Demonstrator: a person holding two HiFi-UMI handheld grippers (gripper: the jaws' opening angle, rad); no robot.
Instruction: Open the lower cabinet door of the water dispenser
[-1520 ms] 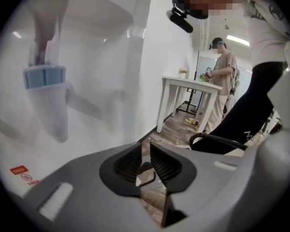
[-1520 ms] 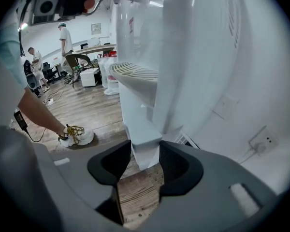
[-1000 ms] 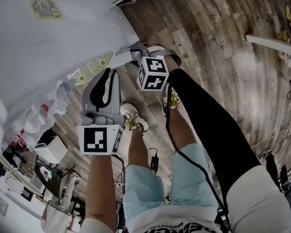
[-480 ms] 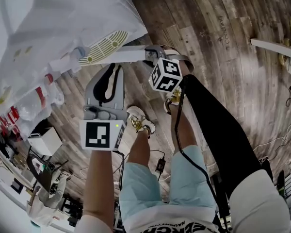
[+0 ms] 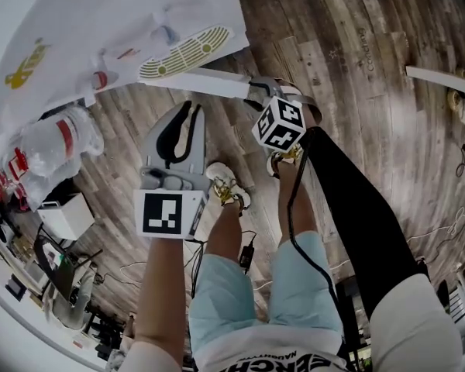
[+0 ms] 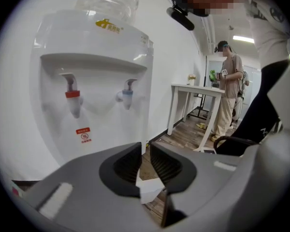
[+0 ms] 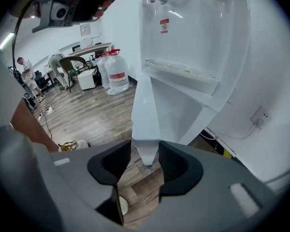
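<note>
The white water dispenser (image 5: 101,22) fills the upper left of the head view, its drip tray (image 5: 186,49) facing me. Its lower cabinet door (image 5: 209,80) stands swung out from the body. My right gripper (image 5: 253,91) is shut on the door's free edge (image 7: 146,129), which sits between both jaws in the right gripper view, with the open cabinet (image 7: 183,115) behind it. My left gripper (image 5: 191,108) hangs just below the door, shut on nothing. In the left gripper view the left gripper (image 6: 146,163) faces the dispenser's front (image 6: 92,124) with its red tap (image 6: 72,94) and blue tap (image 6: 127,91).
Large water bottles (image 7: 115,74) stand on the wooden floor (image 5: 356,76) beside the dispenser; another lies at the left (image 5: 58,142). A white table (image 6: 193,91), a standing person (image 6: 229,95) and a chair (image 6: 232,141) are further off. My own legs and shoes (image 5: 221,188) are below the grippers.
The door has swung further out from the dispenser, with the right gripper on its edge moving right. The left gripper has stayed shut and drifted slightly right.
</note>
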